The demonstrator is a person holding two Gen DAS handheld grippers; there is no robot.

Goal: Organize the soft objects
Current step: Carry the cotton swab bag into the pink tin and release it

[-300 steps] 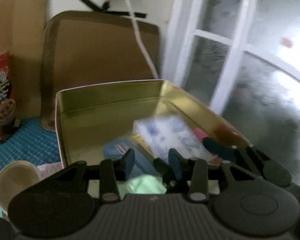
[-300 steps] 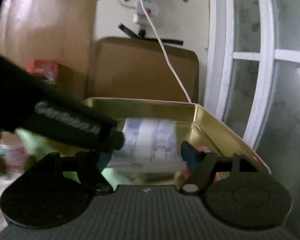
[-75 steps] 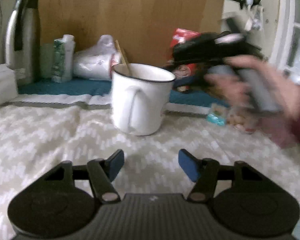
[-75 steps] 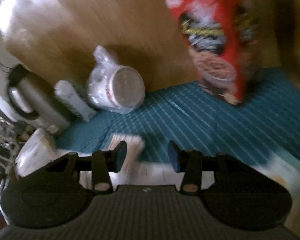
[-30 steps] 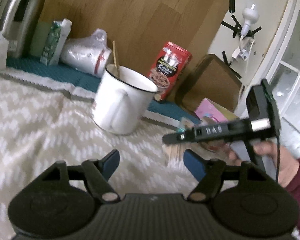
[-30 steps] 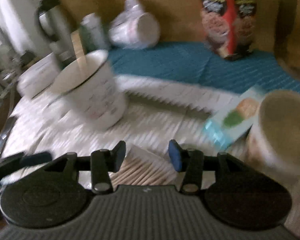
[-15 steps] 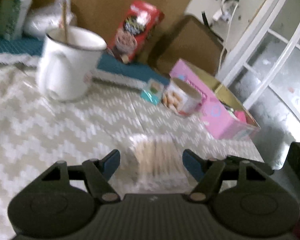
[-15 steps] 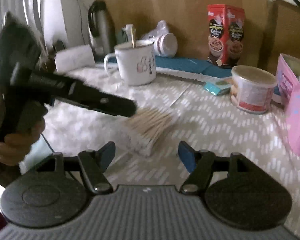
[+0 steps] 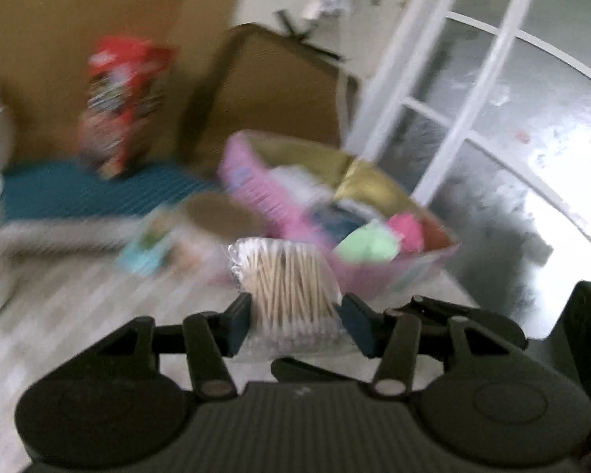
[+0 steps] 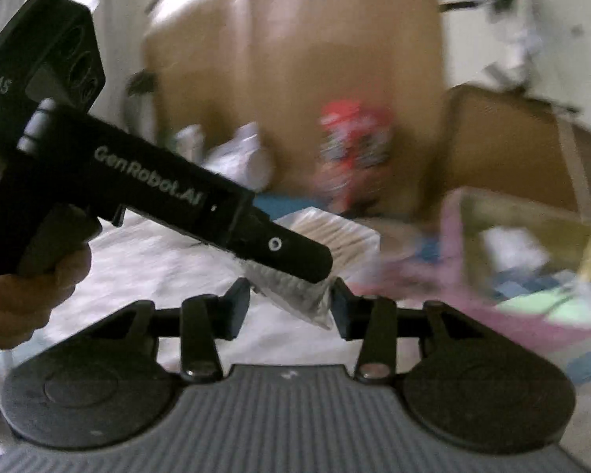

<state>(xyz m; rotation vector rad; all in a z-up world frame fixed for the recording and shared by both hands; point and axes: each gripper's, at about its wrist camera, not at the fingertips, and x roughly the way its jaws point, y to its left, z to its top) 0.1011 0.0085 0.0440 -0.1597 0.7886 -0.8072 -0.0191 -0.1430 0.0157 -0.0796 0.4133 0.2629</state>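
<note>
A clear packet of cotton swabs [image 9: 291, 283] sits between the fingers of my left gripper [image 9: 295, 321], which is shut on it and holds it up off the table. In the right wrist view the left gripper [image 10: 295, 260] reaches in from the left with the same packet [image 10: 335, 236]. My right gripper [image 10: 291, 307] stands around the near end of that packet; its jaws look slightly apart from it. A pink tin box [image 9: 358, 276] with a gold inside holds green and pink soft things [image 9: 368, 242] just beyond the packet.
A red snack box [image 9: 122, 106] stands on a teal mat [image 9: 78, 193] at the back. A round tub [image 9: 216, 213] and a small blue packet [image 9: 145, 252] lie near the pink box. A brown board and window frame stand behind. Both views are blurred.
The left gripper has closed on the cotton swab packet and lifted it toward the pink box. The right gripper has come close, around the packet's end.
</note>
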